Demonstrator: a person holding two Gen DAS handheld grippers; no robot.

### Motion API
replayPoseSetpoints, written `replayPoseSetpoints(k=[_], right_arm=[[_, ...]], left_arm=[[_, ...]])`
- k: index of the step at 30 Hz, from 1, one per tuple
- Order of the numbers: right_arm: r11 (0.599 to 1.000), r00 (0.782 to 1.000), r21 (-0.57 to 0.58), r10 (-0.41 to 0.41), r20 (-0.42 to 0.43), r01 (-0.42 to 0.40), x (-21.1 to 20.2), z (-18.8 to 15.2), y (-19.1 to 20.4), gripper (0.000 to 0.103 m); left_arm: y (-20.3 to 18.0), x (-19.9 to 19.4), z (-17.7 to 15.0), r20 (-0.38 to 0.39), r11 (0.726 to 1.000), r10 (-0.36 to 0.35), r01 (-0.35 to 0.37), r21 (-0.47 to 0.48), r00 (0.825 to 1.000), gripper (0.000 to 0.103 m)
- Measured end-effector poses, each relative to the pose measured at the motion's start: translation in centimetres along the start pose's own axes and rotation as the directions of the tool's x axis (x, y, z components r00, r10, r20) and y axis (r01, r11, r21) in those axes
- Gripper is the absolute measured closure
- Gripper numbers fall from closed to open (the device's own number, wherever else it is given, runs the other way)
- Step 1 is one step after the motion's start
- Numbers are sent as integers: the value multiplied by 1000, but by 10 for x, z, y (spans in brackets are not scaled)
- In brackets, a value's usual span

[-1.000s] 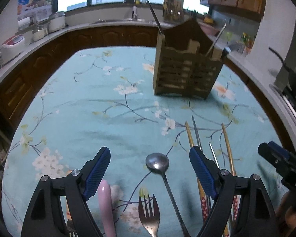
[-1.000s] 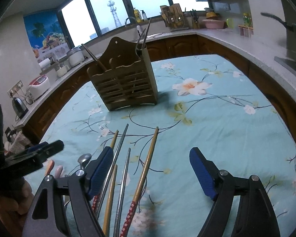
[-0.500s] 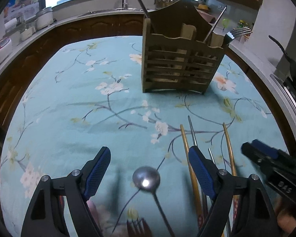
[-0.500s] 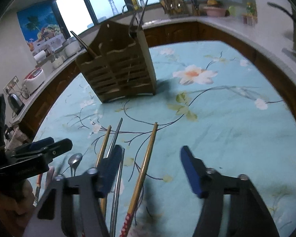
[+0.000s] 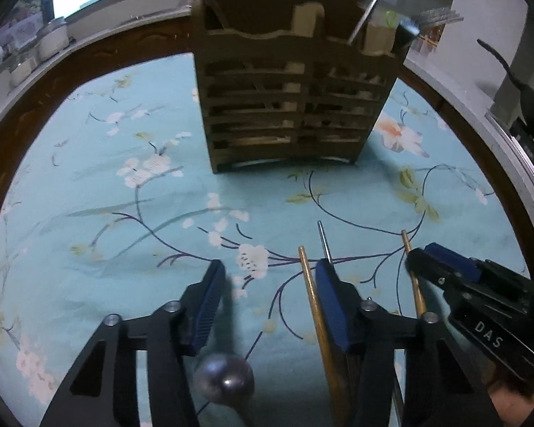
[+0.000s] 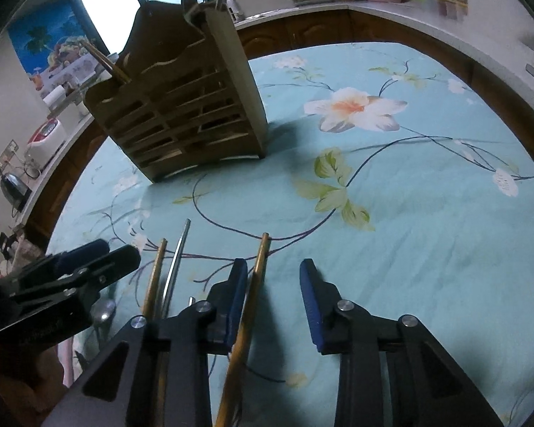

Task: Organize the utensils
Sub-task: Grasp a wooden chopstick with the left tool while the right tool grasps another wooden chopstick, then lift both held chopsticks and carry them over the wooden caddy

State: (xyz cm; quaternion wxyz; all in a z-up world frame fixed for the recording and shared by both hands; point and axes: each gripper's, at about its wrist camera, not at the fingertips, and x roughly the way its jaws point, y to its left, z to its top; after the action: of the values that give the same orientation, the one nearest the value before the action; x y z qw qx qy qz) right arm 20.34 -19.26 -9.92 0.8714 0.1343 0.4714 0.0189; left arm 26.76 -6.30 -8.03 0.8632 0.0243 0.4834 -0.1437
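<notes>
Both grippers have dropped closer to the cloth and narrowed since a second ago.

Left gripper [image 5: 267, 299], jaws closing, nothing pinched, straddles the spoon [image 5: 224, 384], bowl forward. Right gripper [image 6: 274, 281], closing, has the gold chopstick [image 6: 256, 277] just inside its left pad, its long axis pointing toward the wooden holder [image 6: 192, 106] on the floral tablecloth [image 6: 427, 213]; kitchen counters surround.

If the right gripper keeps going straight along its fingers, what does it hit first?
Probably the golden chopstick, which already lies between the closing fingers of the right gripper, close against the left pad; under it is the floral tablecloth. The wooden utensil holder stands well beyond. Depth is uncertain.
</notes>
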Motion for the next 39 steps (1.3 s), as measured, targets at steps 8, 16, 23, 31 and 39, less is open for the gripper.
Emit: replayPoseSetpoints(k=[8, 16, 23, 31, 39], right_arm=[[1000, 1000, -6, -8, 6, 8, 2, 3, -3, 84], [999, 1000, -35, -14, -5, 14, 5, 7, -1, 84], [997, 1000, -69, -20, 3, 20, 10, 11, 0, 84], [1000, 1000, -27, -10, 11, 11, 9, 12, -5, 98], [999, 998, -24, 29, 63, -28, -21, 16, 0, 98]], left_arm=[[-8, 19, 0, -13, 1000, 5, -5, 26, 1000, 65], [-3, 20, 4, -25, 1000, -13, 13, 24, 1000, 69], [-14, 24, 1, 19, 997, 45, -46, 68, 999, 88], [-5, 16, 1, 14, 1000, -18, 18, 21, 1000, 100], [18, -30, -3, 87, 992, -98, 105, -74, 991, 100]])
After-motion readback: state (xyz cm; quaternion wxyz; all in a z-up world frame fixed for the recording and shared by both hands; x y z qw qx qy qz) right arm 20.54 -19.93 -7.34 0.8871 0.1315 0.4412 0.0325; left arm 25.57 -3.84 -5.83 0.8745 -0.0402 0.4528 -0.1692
